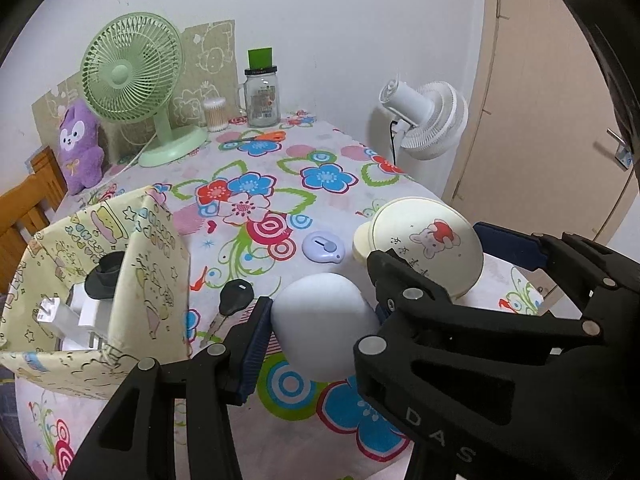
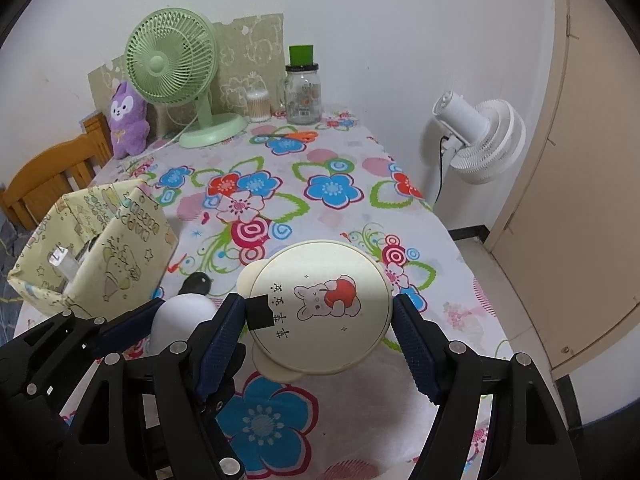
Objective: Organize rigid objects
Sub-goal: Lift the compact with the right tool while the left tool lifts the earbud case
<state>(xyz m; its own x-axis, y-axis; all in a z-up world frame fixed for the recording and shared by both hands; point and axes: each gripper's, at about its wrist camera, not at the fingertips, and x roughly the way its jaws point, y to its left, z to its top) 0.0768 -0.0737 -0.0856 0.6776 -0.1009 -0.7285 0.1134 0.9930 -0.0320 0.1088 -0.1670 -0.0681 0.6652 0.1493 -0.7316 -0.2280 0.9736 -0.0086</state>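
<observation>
A: Well, start with the big item. What has the right gripper (image 2: pixel 316 316) got?

B: It is clamped on the cream round case (image 2: pixel 320 308) with the rabbit and apple picture, one blue pad on each side of its rim, lifted clear of the flowered tablecloth (image 2: pixel 280 420) near the tabletop's front right edge.

A: And the left gripper (image 1: pixel 320 320)?

B: Partly closed and grasping the white egg-shaped object (image 1: pixel 324 324), its pads pressing both flanks, above the front edge of the tabletop, just beside the round case.

A: Where is the patterned box (image 1: pixel 152 272)?

B: At the tabletop's left edge, open on top. White plugs or adapters and a black part sit inside, though its wall hides most of them.

A: Anything else loose?

B: A black car key (image 1: pixel 236 300) lies between the box and the egg-shaped object; its blade is half hidden behind the left finger. A small lilac round gadget (image 1: pixel 323 246) lies toward the middle, and I cannot tell what it is.

A: The case's small side pieces?

B: Two cream tabs, partly cut off by the fingers.
</observation>
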